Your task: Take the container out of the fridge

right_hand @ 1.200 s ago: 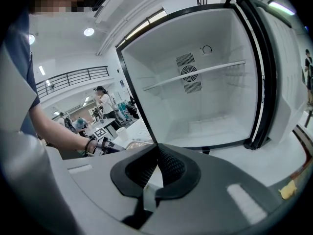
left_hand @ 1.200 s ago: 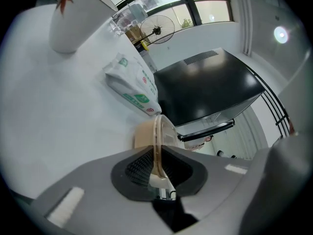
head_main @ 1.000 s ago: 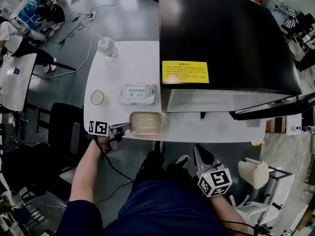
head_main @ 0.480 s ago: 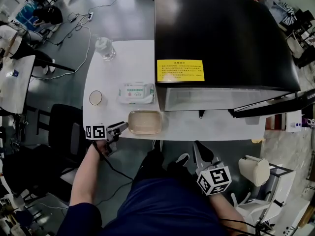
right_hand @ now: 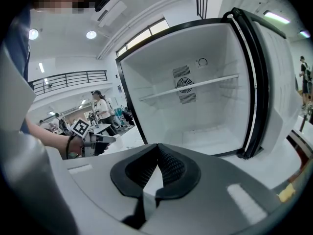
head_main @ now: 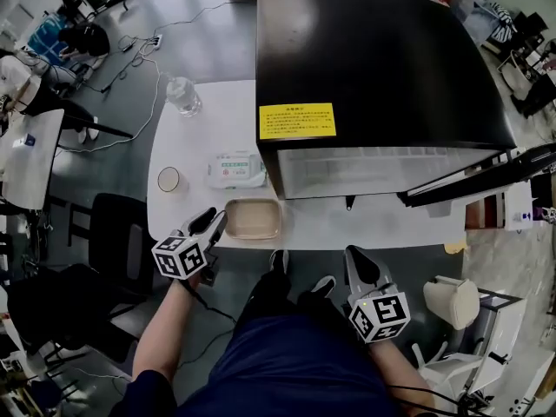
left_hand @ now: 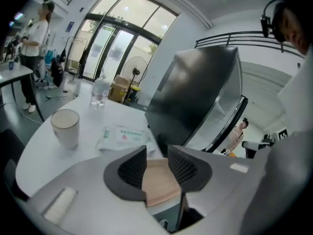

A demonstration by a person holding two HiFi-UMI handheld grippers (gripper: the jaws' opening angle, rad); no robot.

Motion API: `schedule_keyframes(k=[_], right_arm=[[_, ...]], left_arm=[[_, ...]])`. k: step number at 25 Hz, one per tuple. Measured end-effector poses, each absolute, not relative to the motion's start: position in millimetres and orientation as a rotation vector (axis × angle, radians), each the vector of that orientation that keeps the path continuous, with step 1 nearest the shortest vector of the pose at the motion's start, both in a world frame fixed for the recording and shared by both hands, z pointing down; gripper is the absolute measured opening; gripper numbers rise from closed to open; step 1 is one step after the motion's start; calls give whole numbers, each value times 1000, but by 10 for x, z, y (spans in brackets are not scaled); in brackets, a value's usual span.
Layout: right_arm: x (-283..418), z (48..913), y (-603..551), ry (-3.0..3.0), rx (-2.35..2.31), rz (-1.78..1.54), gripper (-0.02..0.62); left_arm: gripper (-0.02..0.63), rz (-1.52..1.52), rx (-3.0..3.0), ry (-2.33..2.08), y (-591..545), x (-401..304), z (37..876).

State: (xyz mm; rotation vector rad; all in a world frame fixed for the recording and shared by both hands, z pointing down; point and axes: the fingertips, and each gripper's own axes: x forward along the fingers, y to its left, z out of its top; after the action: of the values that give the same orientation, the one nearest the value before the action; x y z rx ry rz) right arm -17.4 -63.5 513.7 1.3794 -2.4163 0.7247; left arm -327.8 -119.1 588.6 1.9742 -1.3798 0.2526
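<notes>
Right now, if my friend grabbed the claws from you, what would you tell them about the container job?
The left claw is open and holds nothing; it points at the tan container.
The right claw is shut and empty, facing the open fridge.
The container sits on the white table in front of the fridge, near a wipes pack and a cup.
Done: the container is out, and the fridge inside looks empty.
Left: probably only shutting the fridge door, if that is wanted.
</notes>
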Motion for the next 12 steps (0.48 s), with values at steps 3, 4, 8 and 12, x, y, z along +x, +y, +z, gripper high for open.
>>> schedule_keyframes(k=[3,4,8,12], right_arm=[[-123,5078,-629,-2426,1400,713,5],[-101,5059,-626,-2428,1408,706,5],[40,4975,-623,-2432,1460,668,5],[260,4827,-649,-2430,1562,625,5]], left_arm=[[138,239,2090,-1384,-1260,-2850,5556],[138,230,2130,-1377,-1270,-2702,5446],[133,207,2294,-1328,-1210,-2130,5027],[89,186,2470,-1282,-1119,-1646,4605]])
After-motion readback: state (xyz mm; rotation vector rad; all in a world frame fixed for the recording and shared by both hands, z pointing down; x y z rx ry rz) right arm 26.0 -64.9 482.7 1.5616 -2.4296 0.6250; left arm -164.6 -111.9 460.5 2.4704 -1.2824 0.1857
